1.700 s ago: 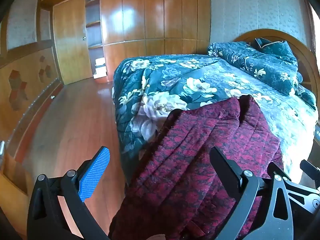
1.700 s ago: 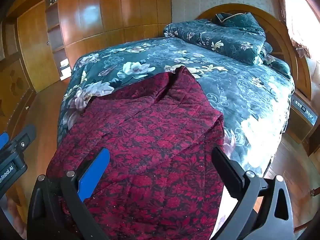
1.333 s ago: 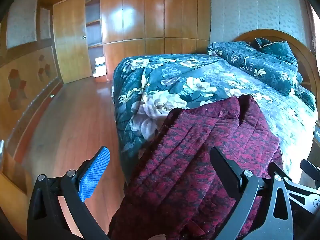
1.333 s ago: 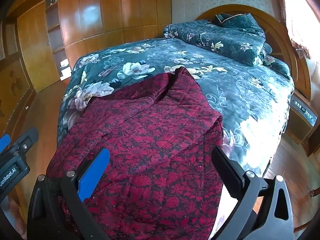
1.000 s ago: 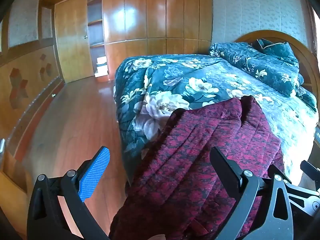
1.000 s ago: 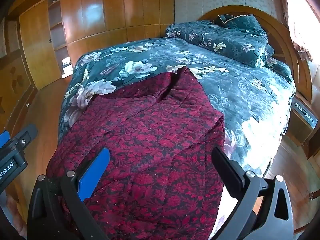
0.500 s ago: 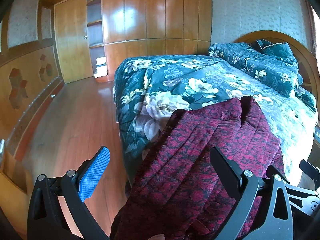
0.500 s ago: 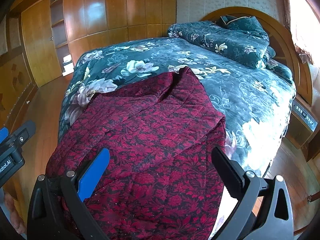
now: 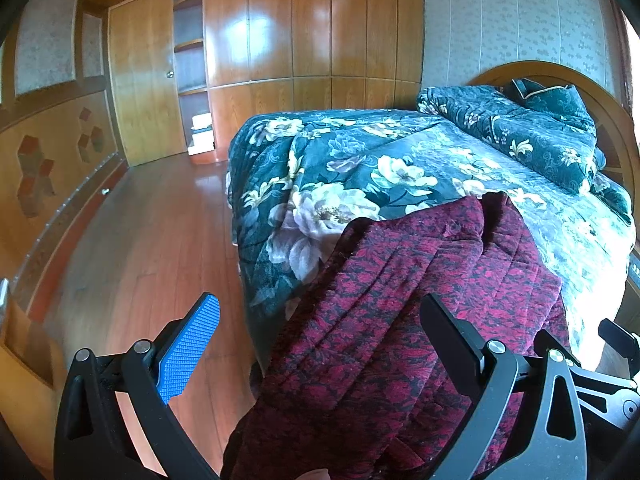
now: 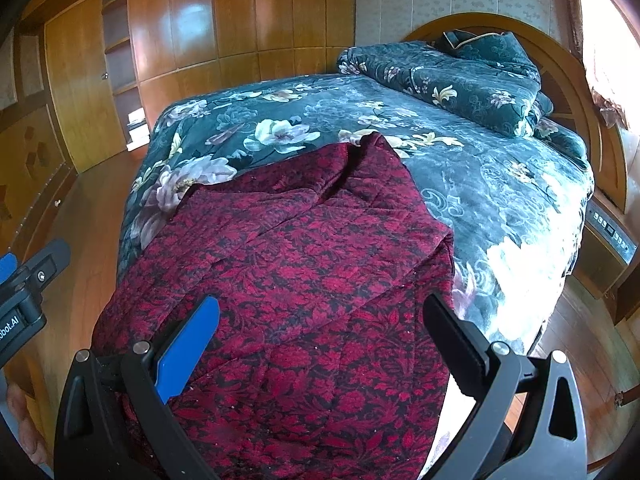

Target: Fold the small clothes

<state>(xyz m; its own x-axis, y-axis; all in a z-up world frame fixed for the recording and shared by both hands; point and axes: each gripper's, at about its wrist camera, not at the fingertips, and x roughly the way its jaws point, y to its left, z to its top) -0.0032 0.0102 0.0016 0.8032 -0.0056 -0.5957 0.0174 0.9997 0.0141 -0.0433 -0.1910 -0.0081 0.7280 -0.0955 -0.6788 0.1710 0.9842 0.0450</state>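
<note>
1. Left gripper [image 9: 320, 314] is hovering with jaws spread wide, gripping nothing, over the near left edge of the red garment [image 9: 420, 300].
2. Right gripper [image 10: 322, 314] is also gaping wide, empty, sitting above the garment's near middle.
3. The red floral garment is lying spread on the near corner of the bed [image 10: 500, 200], its near end draping over the bed's edge, creases running along the left side.
4. Teal floral bedspread [image 9: 360, 168] is covering the bed; a folded matching quilt [image 10: 452, 76] is resting by the curved wooden headboard [image 10: 568, 76].
5. Wooden wardrobe panels [image 9: 312, 32] are lining the far wall; wood floor [image 9: 140, 240] is stretching left.
</note>
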